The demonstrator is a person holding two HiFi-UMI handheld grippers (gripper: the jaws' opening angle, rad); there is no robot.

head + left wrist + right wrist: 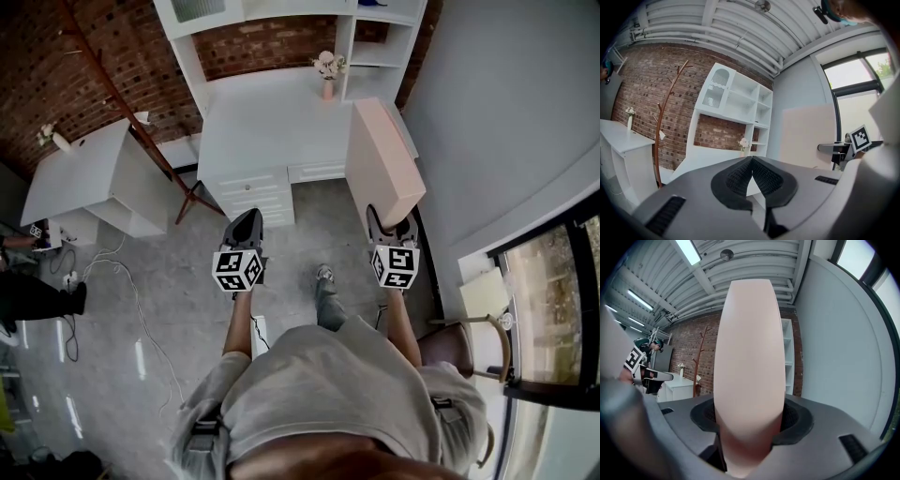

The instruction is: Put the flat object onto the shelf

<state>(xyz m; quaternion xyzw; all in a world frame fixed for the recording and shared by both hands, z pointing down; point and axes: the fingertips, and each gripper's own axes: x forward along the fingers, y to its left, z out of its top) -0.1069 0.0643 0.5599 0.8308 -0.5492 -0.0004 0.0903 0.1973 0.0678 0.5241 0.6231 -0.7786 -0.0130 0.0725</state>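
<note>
From the head view, the person stands on a grey floor [309,234] facing a white shelf unit [281,37] with a desk top below it, set against a brick wall [56,66] at the far side; the left gripper [248,216] is held out empty over the floor, near a bank of drawers [253,192]; the right gripper [392,220] grips the near edge of the flat pink board [384,159], which stands on edge and reaches away over the right end of the desk, not on any shelf; a vase of flowers [327,70] sits on the desk just left of the board's far end, a wooden coat stand [122,94] leans to the left, and a white side table [94,173] stands further left. In the left gripper view, the jaws are closed tip to tip on nothing, the left gripper [751,161] pointing toward the shelf unit [736,105]; the flat pink board [808,136] shows to the right. In the right gripper view, the right gripper [749,416] is clamped on the flat pink board [749,357], its ribbed pads [790,416] pressing both faces while the board rises straight ahead, hiding most of the shelf unit [787,357].
</note>
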